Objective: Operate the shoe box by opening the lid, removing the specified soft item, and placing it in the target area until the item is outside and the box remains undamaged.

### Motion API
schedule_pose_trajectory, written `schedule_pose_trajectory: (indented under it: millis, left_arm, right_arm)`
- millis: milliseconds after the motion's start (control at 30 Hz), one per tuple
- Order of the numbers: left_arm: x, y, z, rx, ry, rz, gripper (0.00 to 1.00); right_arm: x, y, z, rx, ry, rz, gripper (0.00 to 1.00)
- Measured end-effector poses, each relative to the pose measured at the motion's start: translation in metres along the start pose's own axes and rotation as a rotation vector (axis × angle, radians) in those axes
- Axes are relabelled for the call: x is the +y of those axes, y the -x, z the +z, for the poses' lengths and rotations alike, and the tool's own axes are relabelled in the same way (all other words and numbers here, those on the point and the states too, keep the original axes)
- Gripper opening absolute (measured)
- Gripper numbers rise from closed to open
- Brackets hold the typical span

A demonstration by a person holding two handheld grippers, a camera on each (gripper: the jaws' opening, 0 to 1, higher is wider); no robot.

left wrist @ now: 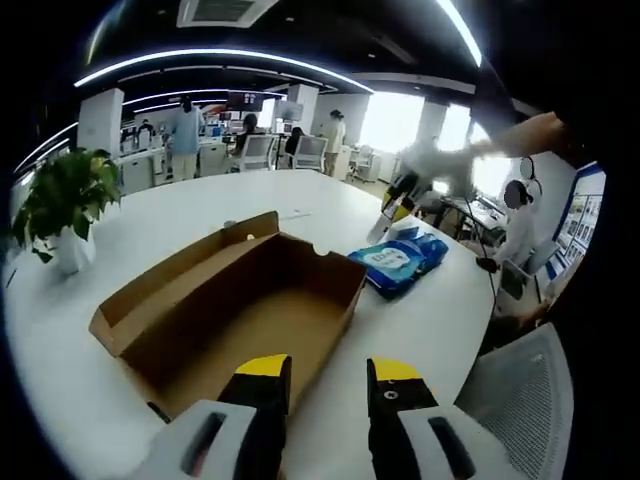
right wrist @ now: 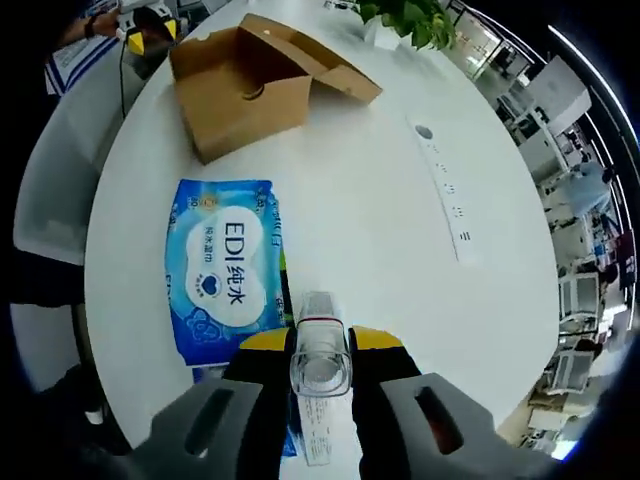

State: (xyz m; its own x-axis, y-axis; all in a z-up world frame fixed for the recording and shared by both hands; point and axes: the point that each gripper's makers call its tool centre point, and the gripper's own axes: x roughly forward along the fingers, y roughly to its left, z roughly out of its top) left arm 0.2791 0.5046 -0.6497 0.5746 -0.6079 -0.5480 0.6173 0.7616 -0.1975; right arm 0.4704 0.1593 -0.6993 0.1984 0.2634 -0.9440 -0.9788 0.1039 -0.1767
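One soft wipes pack [right wrist: 228,265], light and slippery, is seen lying on the table [right wrist: 380,200] beside the opened box [right wrist: 245,85], best pinched at an edge, with the right gripper [right wrist: 320,350] clamped on a clear bottle [right wrist: 320,350] and the left gripper [left wrist: 328,378] parted, empty.

On the table [left wrist: 200,215], the open box [left wrist: 240,310] lies just ahead of my left gripper [left wrist: 328,382], its lid [left wrist: 170,275] folded out to the left. The wipes pack [left wrist: 398,262] lies beside the box's right end. A plant [left wrist: 62,200] stands far left. In the right gripper view, a power strip [right wrist: 445,190] lies right of the pack.
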Motion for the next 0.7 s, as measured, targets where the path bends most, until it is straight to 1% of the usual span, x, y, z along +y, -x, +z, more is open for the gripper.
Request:
schedule_pose_trajectory:
  millis: [233, 400, 567, 700]
  left_arm:
    - [0.002, 0.002, -0.002, 0.002, 0.009, 0.005, 0.3]
    - [0.003, 0.0, -0.003, 0.0, 0.012, 0.006, 0.3]
    - [0.003, -0.001, -0.003, -0.001, 0.014, 0.004, 0.3]
    - [0.004, -0.001, -0.002, -0.004, 0.018, 0.005, 0.3]
  right_arm:
    - [0.004, -0.003, -0.006, 0.052, 0.044, 0.037, 0.19]
    - [0.006, -0.003, -0.005, 0.078, 0.083, 0.049, 0.19]
    - [0.01, -0.005, -0.011, 0.12, 0.127, 0.075, 0.19]
    - [0.01, -0.006, -0.014, 0.141, 0.138, 0.085, 0.19]
